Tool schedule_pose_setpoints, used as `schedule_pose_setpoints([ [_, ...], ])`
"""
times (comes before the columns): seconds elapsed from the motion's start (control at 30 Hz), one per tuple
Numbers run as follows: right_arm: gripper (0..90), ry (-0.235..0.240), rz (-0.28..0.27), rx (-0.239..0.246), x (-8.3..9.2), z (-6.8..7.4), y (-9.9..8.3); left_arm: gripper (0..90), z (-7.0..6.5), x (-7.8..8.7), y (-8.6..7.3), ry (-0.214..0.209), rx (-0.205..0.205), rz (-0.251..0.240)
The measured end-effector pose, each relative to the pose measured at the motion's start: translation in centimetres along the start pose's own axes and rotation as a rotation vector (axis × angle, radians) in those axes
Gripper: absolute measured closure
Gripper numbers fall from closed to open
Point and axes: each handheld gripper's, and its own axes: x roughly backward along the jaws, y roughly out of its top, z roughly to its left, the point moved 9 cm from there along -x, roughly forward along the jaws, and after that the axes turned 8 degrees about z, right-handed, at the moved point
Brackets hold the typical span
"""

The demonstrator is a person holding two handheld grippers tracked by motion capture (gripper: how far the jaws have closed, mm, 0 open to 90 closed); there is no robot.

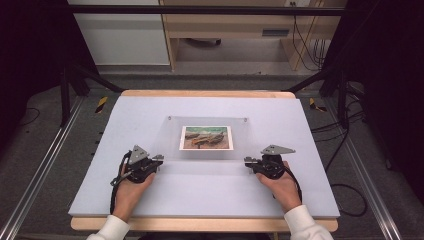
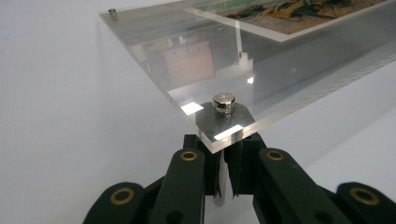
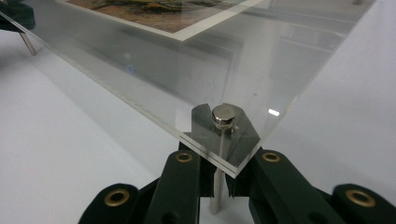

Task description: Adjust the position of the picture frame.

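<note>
A clear acrylic picture frame (image 1: 170,142) lies flat in the middle of the white board, with a painted landscape print (image 1: 206,137) inside it. Round metal caps and thin metal legs mark its corners. My left gripper (image 1: 159,159) is at the near left corner. In the left gripper view the left gripper (image 2: 223,158) is shut on the metal leg (image 2: 222,189) under the capped corner (image 2: 223,102). My right gripper (image 1: 247,161) is at the near right corner, and the right gripper (image 3: 215,163) is likewise shut on that corner's leg (image 3: 215,191) below its cap (image 3: 223,115).
The white board (image 1: 200,195) rests on a wooden tabletop (image 1: 205,93). Aluminium rails (image 1: 40,170) run along both sides, and cables (image 1: 345,195) lie on the floor at the right. A wooden cabinet (image 1: 235,30) stands beyond the table.
</note>
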Motion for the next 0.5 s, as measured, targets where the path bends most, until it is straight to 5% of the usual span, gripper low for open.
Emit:
schedule_pose_setpoints([
  [0.23,79.2,-0.001,0.003,0.002,0.1,0.0,0.0,79.0,0.1,0.0,0.0,0.015,-0.025,0.002],
  [0.5,40.6,-0.017,0.06,0.034,1.3,0.3,-1.4,45.7,0.1,1.2,-0.3,0.019,-0.023,0.005],
])
